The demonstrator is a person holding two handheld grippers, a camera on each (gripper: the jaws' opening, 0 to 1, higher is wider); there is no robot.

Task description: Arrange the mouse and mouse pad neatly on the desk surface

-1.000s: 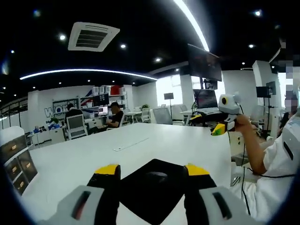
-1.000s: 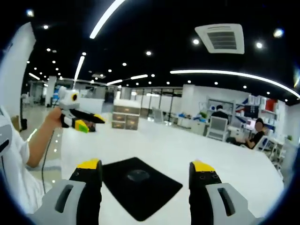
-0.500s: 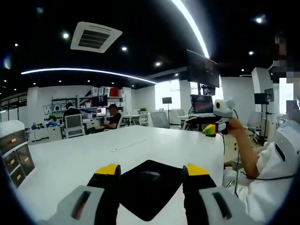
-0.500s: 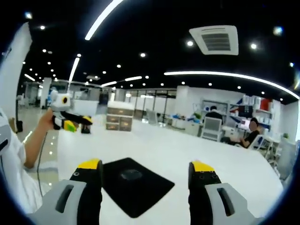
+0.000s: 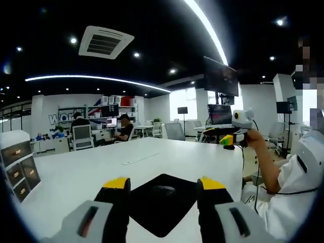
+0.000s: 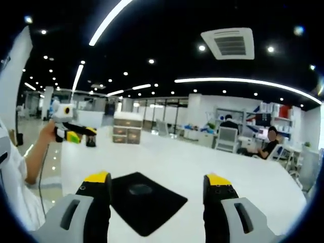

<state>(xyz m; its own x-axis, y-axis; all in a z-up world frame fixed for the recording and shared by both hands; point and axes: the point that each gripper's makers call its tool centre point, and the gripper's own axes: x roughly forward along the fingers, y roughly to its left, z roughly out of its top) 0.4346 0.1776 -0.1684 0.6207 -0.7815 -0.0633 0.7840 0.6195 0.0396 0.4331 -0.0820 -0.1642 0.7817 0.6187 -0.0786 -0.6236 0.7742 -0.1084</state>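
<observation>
one mouse pad [image 5: 163,203], one mouse [image 5: 164,190], one white desk [image 5: 81,177], two grippers, one drawer cabinet [image 6: 126,131]

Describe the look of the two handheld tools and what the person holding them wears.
Each tool has two grey jaws with dark slots, black inner faces and yellow tips: the left tool and the right tool. Seen from the side, the right tool has a pale upper part, a black body, yellow-green near the jaws and a dark cable hanging from it. The person wears a white short sleeve.
</observation>
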